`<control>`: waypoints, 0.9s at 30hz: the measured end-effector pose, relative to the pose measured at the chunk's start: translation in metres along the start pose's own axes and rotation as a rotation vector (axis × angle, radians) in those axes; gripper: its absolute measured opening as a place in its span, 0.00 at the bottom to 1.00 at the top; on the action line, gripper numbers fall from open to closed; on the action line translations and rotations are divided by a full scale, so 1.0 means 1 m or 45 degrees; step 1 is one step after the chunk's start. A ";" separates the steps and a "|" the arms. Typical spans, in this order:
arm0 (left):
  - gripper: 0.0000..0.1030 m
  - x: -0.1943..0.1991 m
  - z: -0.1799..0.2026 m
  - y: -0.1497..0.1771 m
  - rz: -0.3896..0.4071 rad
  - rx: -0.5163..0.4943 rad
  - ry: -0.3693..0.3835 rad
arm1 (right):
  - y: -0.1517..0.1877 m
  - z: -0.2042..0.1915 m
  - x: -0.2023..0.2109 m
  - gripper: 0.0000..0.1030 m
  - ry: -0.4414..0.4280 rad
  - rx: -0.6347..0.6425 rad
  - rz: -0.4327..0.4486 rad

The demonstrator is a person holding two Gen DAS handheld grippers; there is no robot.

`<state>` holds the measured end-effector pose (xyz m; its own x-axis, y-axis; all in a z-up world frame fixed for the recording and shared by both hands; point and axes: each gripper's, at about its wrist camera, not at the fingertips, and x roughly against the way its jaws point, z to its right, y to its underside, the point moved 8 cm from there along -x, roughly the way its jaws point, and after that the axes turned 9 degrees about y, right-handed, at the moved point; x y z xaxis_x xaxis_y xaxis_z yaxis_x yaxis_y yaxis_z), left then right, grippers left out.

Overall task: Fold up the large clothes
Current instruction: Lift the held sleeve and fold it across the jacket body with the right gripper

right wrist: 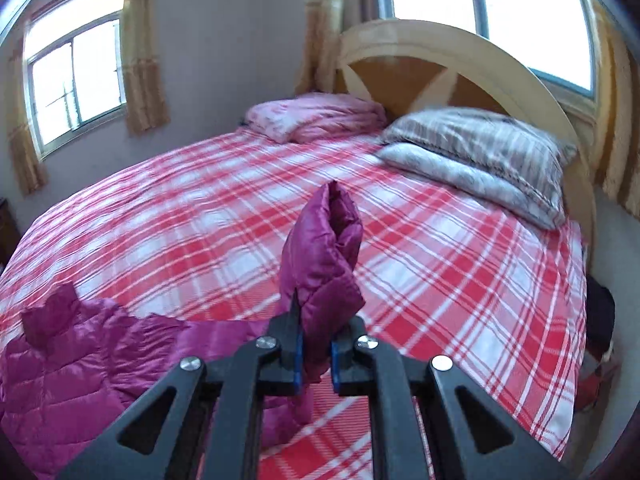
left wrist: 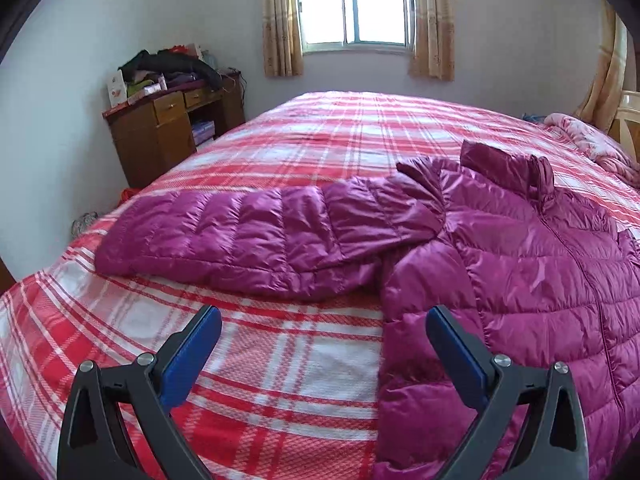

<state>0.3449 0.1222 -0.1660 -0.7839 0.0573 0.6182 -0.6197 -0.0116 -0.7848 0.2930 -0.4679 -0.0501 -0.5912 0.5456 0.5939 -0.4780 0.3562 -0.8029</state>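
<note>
While left gripper (left wrist: 323, 354) gapes empty, right gripper (right wrist: 315, 354) pinches jacket sleeve (right wrist: 324, 248).

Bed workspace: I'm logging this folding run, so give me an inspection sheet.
Surface: bed with red plaid cover.
Job's things: magenta puffer jacket lying front up; one sleeve stretched flat, other sleeve lifted.
Clutter: pink blanket, striped pillows.
Grippers: left tongs open, over the jacket's edge; right tongs shut on the lifted sleeve.
Cables: nothing seen.
Surroundings: cluttered wooden desk, curtained windows, headboard.
</note>
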 end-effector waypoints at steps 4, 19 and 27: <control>0.99 0.013 -0.018 -0.002 0.047 0.012 -0.037 | 0.005 -0.112 0.053 0.12 -0.223 0.237 0.071; 0.99 0.006 -0.072 0.015 0.021 0.203 -0.099 | 0.177 -0.383 0.105 0.12 -0.729 0.719 -0.008; 0.99 -0.008 -0.067 0.023 -0.022 0.207 -0.091 | 0.210 -0.424 0.109 0.13 -0.726 0.815 0.015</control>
<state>0.3394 0.1887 -0.1922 -0.7703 -0.0121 0.6376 -0.6264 -0.1730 -0.7600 0.4037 -0.0114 -0.1752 -0.7530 0.0204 0.6578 -0.6427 -0.2378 -0.7283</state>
